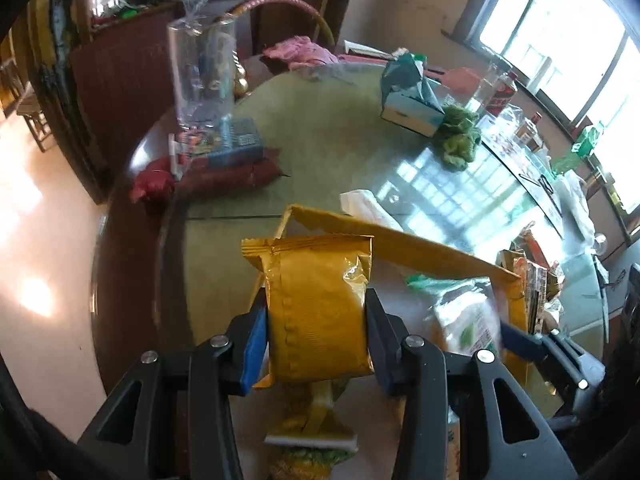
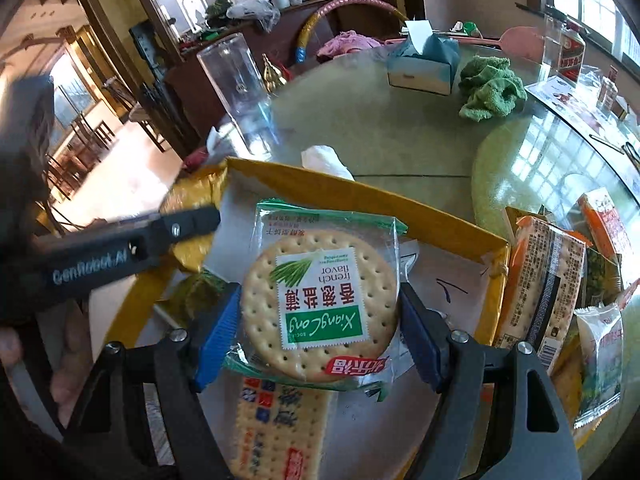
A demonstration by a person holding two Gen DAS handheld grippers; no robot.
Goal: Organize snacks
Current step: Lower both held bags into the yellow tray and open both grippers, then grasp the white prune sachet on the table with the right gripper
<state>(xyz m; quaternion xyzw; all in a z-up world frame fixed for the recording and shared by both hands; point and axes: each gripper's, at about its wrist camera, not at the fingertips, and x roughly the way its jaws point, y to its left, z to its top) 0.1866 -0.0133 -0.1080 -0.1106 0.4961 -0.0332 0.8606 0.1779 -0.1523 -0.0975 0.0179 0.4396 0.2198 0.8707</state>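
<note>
A: Risk first, on your left side. Your left gripper (image 1: 316, 316) is closed on the golden snack packet (image 1: 318, 304), and the pads press only its lower half. The foil looks slippery, so I think the packet may slide out or tip forward if you swing it fast. It hangs above the near-left corner of the yellow box (image 1: 404, 242), over a greenish packet (image 1: 308, 456) that already lies inside.

B: And the pose on that side?

A: Your left gripper points steeply down toward the box floor, with the packet upright between the pads.

B: Now the right side?

A: Your right gripper (image 2: 316, 320) is clamped on the round cracker packet (image 2: 320, 304), a pad on each edge of the biscuit. A hard squeeze could break the cracker, I believe. It hangs over the middle of the yellow box (image 2: 448, 220), above a printed cracker packet (image 2: 280, 428) lying on the floor of the box.

B: Any danger between the two?

A: Yes. Both grippers are over the same box and near each other, so they may collide. Your right one also tilts downward. More snacks (image 2: 548, 292) wait just right of the box.
</note>
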